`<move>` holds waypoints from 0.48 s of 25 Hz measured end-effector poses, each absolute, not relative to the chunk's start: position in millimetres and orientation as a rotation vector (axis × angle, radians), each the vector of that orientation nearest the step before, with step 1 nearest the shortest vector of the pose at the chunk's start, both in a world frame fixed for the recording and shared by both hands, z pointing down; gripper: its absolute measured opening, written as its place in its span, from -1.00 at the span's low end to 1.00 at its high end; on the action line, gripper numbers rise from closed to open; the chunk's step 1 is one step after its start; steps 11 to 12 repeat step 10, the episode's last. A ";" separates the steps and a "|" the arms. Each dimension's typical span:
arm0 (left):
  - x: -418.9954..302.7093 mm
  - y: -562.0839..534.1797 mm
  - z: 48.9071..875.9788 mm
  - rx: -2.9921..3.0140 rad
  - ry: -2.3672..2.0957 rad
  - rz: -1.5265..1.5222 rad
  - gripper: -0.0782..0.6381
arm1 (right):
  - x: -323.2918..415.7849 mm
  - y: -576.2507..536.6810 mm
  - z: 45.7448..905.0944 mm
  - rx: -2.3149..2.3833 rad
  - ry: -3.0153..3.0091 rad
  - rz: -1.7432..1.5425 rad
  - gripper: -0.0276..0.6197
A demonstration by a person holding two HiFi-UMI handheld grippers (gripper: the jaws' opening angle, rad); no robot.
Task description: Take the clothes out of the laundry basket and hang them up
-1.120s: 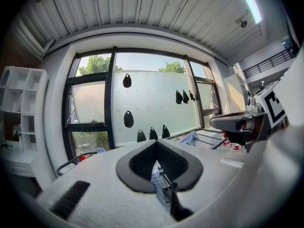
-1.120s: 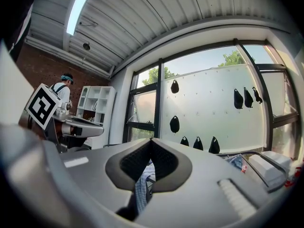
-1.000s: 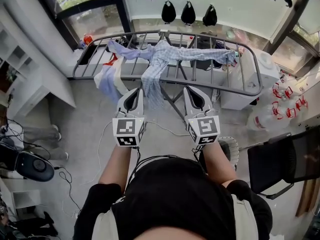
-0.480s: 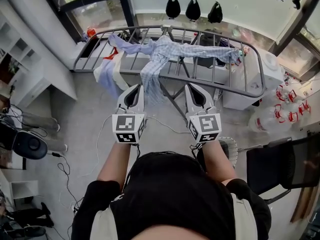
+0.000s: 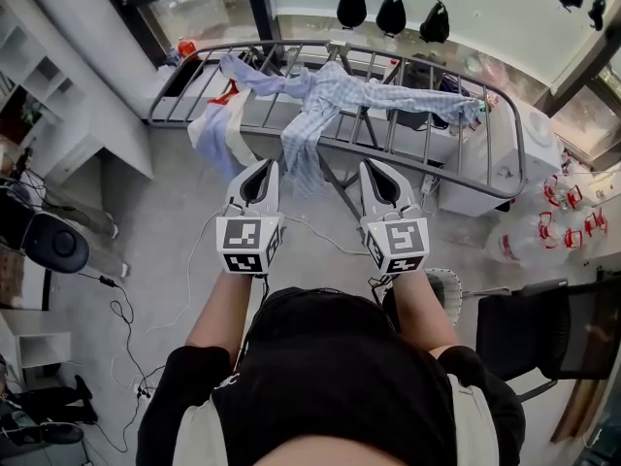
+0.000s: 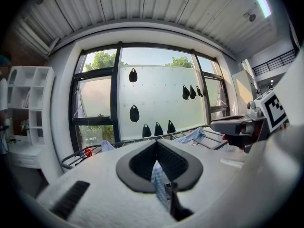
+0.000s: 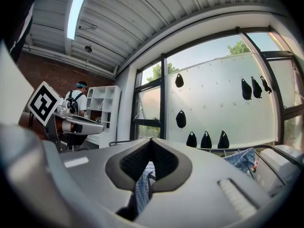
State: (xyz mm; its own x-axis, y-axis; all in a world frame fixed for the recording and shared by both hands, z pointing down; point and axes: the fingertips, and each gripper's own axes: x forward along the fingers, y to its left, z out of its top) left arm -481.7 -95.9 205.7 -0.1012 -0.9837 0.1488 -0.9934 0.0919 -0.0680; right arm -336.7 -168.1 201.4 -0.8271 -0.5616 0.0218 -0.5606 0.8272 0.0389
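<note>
A grey metal drying rack (image 5: 506, 129) spans the top of the head view. A blue checked shirt (image 5: 330, 100) lies draped across its bars, one end hanging down over the front rail. A pale blue and white garment (image 5: 215, 134) hangs off the rack's left part. My left gripper (image 5: 260, 168) and right gripper (image 5: 380, 168) are side by side just below the front rail, both shut and empty. The left gripper (image 6: 156, 145) and the right gripper (image 7: 151, 142) each show the checked cloth beyond their closed jaws. A white slatted basket (image 5: 448, 284) shows partly behind my right arm.
A black office chair (image 5: 543, 328) stands at the right, and red-capped bottles (image 5: 563, 221) lie behind it. A white appliance (image 5: 490, 187) sits under the rack's right end. White shelving (image 5: 49, 85), a black round device (image 5: 53, 241) and floor cables (image 5: 116, 309) are at the left. A person (image 7: 76, 101) stands by far shelves.
The head view has shifted, so the rack sits lower and nearer the grippers in the frame. Both grippers stay shut, side by side and empty.
</note>
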 end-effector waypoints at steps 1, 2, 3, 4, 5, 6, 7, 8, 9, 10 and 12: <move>-485.1 -95.4 206.5 2.053 -2.274 0.229 -0.77 | -340.3 -168.5 202.2 0.903 -2.974 -0.043 -0.88; -488.9 -94.8 206.7 2.044 -2.278 0.225 -0.77 | -344.2 -168.4 202.6 0.892 -2.976 -0.039 -0.88; -493.1 -94.6 206.5 2.036 -2.284 0.221 -0.77 | -348.7 -168.5 202.9 0.881 -2.979 -0.038 -0.88; -497.7 -95.0 206.6 2.029 -2.291 0.218 -0.77 | -353.5 -169.2 203.2 0.871 -2.981 -0.039 -0.88; -502.4 -96.2 207.2 2.024 -2.295 0.216 -0.77 | -358.6 -170.5 203.6 0.862 -2.982 -0.041 -0.88; -506.8 -97.9 208.2 2.020 -2.298 0.216 -0.77 | -363.5 -171.8 204.0 0.855 -2.983 -0.041 -0.88; -510.4 -99.6 209.3 2.018 -2.298 0.218 -0.77 | -367.7 -172.9 204.4 0.848 -2.984 -0.041 -0.88; -513.5 -100.9 210.3 2.017 -2.298 0.221 -0.77 | -371.3 -173.5 204.6 0.842 -2.985 -0.043 -0.88; -516.1 -102.0 211.0 2.016 -2.299 0.224 -0.77 | -374.4 -173.8 204.8 0.837 -2.985 -0.046 -0.88; -518.6 -103.1 211.7 2.015 -2.299 0.226 -0.77 | -377.3 -174.1 205.0 0.831 -2.986 -0.050 -0.88; -518.6 -103.1 211.7 2.015 -2.299 0.226 -0.77 | -377.3 -174.1 205.0 0.831 -2.986 -0.050 -0.88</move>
